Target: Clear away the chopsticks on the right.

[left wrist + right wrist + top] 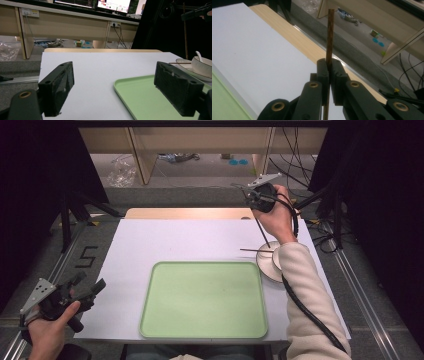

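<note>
- The right hand-held gripper (261,196) is raised at about 1 o'clock over the white surface (150,245), its jaws clenched on a thin brown chopstick (262,231).
- In the right gripper view the chopstick (330,35) runs straight through the pinched pads, sticking out past them on the far side.
- In the high view, the chopstick's lower end slants down to the plate (267,268) at 3 o'clock; whether the tip touches it I cannot tell.
- A second chopstick (252,250) lies across the plate's far rim, and a small white bowl (202,67) with a spoon (198,55) sits on the plate.
- The left hand-held gripper (75,292) is held at 8 o'clock off the surface's edge, jaws released and wide apart, carrying nothing.
- The green tray (165,320) lies bare at 6 o'clock, just beside the plate.
- Handling, as a judgement: the chopstick is light, stiff and smooth, so it may pivot or slide in a two-pad pinch. A grip near the middle would steady it best.
- The bowl and plate look like ceramic, so brittle; the lone chopstick on the rim could roll off if nudged.
</note>
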`<state>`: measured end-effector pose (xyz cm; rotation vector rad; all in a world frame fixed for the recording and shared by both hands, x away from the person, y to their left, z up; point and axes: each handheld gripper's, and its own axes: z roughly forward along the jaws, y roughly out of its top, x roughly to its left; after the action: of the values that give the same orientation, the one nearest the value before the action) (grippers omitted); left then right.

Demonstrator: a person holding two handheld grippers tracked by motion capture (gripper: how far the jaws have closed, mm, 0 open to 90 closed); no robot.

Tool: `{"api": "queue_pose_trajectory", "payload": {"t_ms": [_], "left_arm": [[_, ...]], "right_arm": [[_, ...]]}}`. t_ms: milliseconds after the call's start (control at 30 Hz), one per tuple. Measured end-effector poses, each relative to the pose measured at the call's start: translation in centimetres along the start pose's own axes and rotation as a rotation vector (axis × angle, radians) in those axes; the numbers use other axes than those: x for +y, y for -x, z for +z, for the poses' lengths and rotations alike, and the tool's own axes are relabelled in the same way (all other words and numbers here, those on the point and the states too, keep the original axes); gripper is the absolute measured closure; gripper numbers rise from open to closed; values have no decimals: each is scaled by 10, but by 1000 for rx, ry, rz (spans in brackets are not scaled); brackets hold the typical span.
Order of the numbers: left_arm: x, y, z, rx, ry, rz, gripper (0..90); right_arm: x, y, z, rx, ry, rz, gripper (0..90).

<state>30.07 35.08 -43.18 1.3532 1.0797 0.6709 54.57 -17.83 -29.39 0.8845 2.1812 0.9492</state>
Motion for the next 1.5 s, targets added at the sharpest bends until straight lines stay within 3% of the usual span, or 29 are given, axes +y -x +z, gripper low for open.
{"api": "queue_pose_trajectory", "payload": {"t_ms": [33,100,200,400,533,667,833,867,1133,1200,1300,1400,1433,1500], "left_arm": [[0,0,0,0,0,0,163],[0,0,0,-1,1,0,163],[0,0,0,0,1,-1,163],[0,0,0,0,2,-1,163],[0,0,0,-1,1,1,163],[0,0,0,-1,1,0,163],[0,0,0,-1,2,1,163],[0,0,0,-1,1,1,163],[0,0,0,-1,1,2,162],[0,0,0,0,0,4,163],[0,0,0,-1,0,3,163],[0,0,0,-2,0,3,163],[0,0,0,-1,0,4,163],[0,0,0,-1,-1,1,163]], "right_arm": [[0,-1,-1,-3,8,27,879],[0,-1,-1,-1,13,33,879],[0,-1,-5,15,-3,89,878],[1,-2,-8,18,-39,143,878],[3,-6,-13,37,-94,252,878],[3,-8,-14,51,-116,294,878],[0,-10,-13,63,-187,339,878],[-2,-11,-12,63,-206,377,878],[-6,-14,-13,84,-294,431,878],[-7,-18,-15,88,-348,477,877],[-9,-21,-14,84,-364,498,877],[-14,-27,-14,106,-423,566,877],[-14,-27,-14,106,-423,566,877],[-20,-33,-12,103,-475,621,877]]}}
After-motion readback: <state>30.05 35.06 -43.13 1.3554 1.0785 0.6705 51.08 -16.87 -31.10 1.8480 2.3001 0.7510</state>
